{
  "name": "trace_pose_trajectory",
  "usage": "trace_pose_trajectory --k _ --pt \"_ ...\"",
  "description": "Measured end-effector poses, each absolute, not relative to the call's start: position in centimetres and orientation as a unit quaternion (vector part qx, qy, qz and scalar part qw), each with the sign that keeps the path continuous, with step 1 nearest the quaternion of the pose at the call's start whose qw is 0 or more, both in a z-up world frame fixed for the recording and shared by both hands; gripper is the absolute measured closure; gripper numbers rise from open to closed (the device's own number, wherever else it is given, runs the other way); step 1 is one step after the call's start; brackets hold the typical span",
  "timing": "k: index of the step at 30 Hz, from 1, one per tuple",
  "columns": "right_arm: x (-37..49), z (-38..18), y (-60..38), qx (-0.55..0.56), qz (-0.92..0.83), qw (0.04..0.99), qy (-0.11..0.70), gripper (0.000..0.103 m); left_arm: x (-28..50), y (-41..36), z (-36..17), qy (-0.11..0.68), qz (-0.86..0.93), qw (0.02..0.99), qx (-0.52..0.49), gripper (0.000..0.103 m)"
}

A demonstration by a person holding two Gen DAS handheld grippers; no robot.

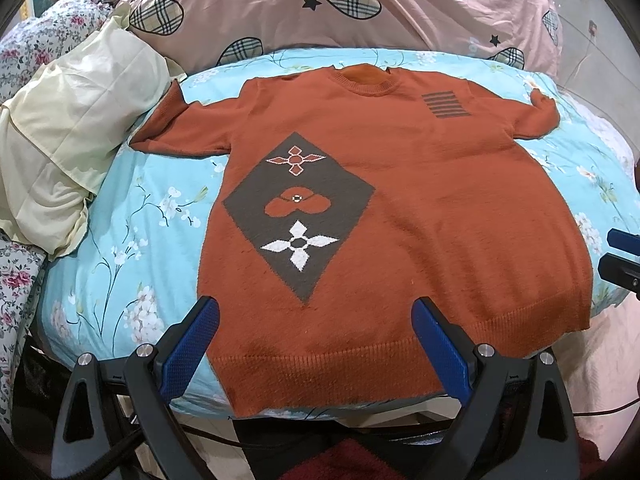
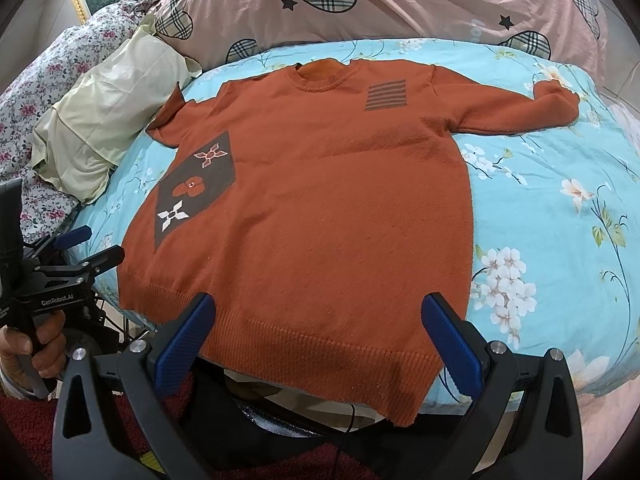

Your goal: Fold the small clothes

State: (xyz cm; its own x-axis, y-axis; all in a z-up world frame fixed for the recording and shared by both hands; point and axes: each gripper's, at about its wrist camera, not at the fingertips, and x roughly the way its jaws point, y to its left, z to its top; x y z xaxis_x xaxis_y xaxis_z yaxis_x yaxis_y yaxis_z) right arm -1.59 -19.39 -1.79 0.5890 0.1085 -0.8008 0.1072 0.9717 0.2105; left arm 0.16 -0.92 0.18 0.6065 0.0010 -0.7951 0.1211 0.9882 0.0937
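Observation:
An orange knit sweater (image 1: pixel 420 208) with a dark diamond patch lies flat and face up on a light blue floral sheet (image 1: pixel 132 216), sleeves spread to both sides. It also shows in the right wrist view (image 2: pixel 328 216). My left gripper (image 1: pixel 316 312) is open and empty above the sweater's hem at its left part. My right gripper (image 2: pixel 318 308) is open and empty above the hem at its right part. The left gripper shows at the left edge of the right wrist view (image 2: pixel 86 246), the right gripper's fingers (image 1: pixel 622 256) at the right edge of the left wrist view.
A pink quilt with plaid hearts (image 1: pixel 360 12) lies behind the sweater. A pale yellow cloth (image 1: pixel 80 128) and a floral quilt (image 1: pixel 40 40) lie to the left. The blue sheet (image 2: pixel 552 216) extends right of the sweater. The bed's front edge runs under the hem.

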Motion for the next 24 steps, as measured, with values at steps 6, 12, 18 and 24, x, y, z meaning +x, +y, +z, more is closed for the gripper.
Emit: trace_pose_trajectory --k 6,12,18,24 --pt "-1.4 -1.7 -19.5 0.119 0.004 0.884 0.451 0.001 0.3 -1.2 0.2 0.428 -0.025 0.899 0.089 0.006" --pt "-1.4 -1.8 -19.6 0.119 0.005 0.885 0.451 0.001 0.3 -1.6 0.4 0.415 -0.028 0.906 0.086 0.006" --pt "-1.2 -2.0 -19.7 0.124 0.004 0.883 0.452 0.001 1.0 -1.8 -0.2 0.449 -0.041 0.89 0.072 0.006" --pt "-0.4 -3.0 -21.2 0.139 -0.004 0.878 0.458 0.001 2.0 -1.8 -1.2 0.465 -0.05 0.881 0.07 0.006"
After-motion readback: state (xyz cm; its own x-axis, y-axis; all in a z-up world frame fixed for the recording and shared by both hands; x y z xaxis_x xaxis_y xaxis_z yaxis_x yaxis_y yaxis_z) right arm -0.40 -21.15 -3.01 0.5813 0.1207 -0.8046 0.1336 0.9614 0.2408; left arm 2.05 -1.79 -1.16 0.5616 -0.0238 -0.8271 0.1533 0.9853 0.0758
